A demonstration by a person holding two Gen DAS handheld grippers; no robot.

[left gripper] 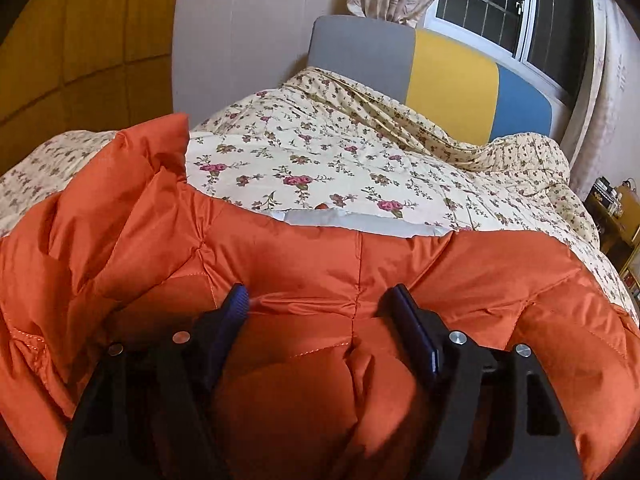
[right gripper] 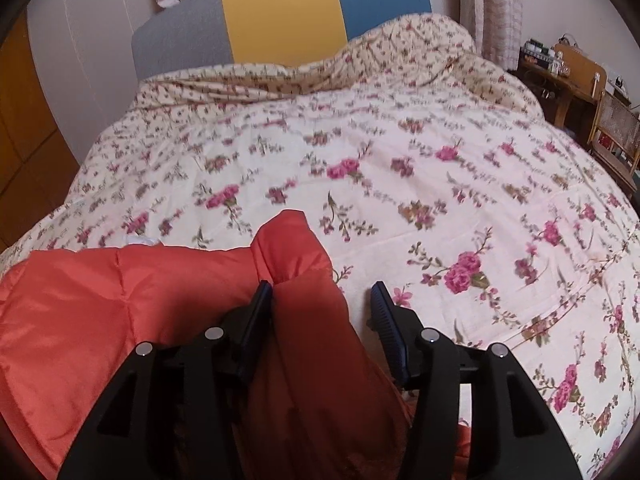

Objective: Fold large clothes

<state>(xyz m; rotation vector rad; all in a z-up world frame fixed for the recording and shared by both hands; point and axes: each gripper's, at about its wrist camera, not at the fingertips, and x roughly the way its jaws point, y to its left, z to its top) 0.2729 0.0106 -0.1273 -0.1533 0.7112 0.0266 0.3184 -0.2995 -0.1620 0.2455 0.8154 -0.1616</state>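
We see an orange puffy quilted jacket lying crumpled on the flowered bed, grey lining peeking out.

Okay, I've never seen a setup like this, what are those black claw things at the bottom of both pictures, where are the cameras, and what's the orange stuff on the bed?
There is no robot here. A person holds a hand-held gripper in each hand, and each gripper carries a wide-angle camera looking forward along its two fingers. That is why black fingers fill the bottom of both pictures and the room looks bent.

One picture comes from the left gripper, the other from the right gripper. Both look across a bed covered by a floral quilt, toward a headboard in grey, yellow and blue.

The orange stuff is a puffy quilted jacket, the garment to be folded, lying on the quilt.

Nothing is gripped. Both pairs of fingers stand open. Jacket fabric bulges up between the left fingers, and a fold of it lies against one right finger, but neither pair pinches it.
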